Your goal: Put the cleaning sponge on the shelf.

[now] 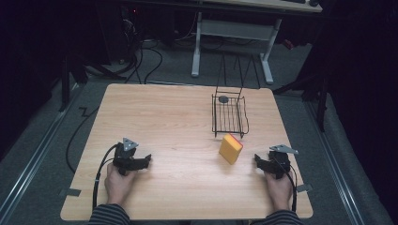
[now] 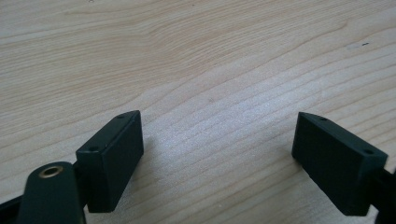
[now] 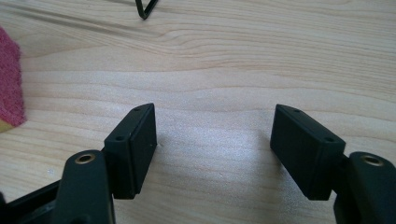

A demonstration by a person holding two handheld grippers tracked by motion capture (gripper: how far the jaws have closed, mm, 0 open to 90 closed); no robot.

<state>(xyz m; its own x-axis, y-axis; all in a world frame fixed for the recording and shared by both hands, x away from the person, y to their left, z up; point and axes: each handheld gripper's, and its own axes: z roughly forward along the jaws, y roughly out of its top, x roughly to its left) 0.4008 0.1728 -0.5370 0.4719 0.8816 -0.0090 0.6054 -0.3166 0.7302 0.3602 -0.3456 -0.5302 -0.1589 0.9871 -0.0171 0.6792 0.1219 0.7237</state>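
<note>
Left tongs (image 1: 149,160) and right tongs (image 1: 257,160), high view: both are resting low on the wooden surface (image 1: 159,117) near the person's edge, jaws spread and holding nothing. The left hand (image 1: 117,183) and the right hand (image 1: 279,187) are gripping them from behind. The yellow sponge (image 1: 231,148) is lying just ahead and to the inner side of the right tongs, apart from them and well apart from the left tongs. The black wire basket (image 1: 229,116) is standing beyond the sponge, farther from both tongs; a small dark round object (image 1: 223,99) is sitting at its far end, and what it is cannot be told. The sponge is lying outside the basket, close to its near corner.

Left tongs (image 2: 219,149), left gripper view: the two black jaws are standing wide apart over bare wood grain, with nothing between them.

Right tongs (image 3: 215,144), right gripper view: the jaws are likewise standing released over bare wood. The pink scouring face of the sponge (image 3: 9,84) is showing at the left edge, ahead and off to the side of the jaws; a corner of the basket wire (image 3: 145,8) is showing at the top.

Progress, as a judgement: the work appears to be at its start. No grasp is being made; reaching for the sponge, closing on it and carrying it, presumably to the basket, are all left.
</note>
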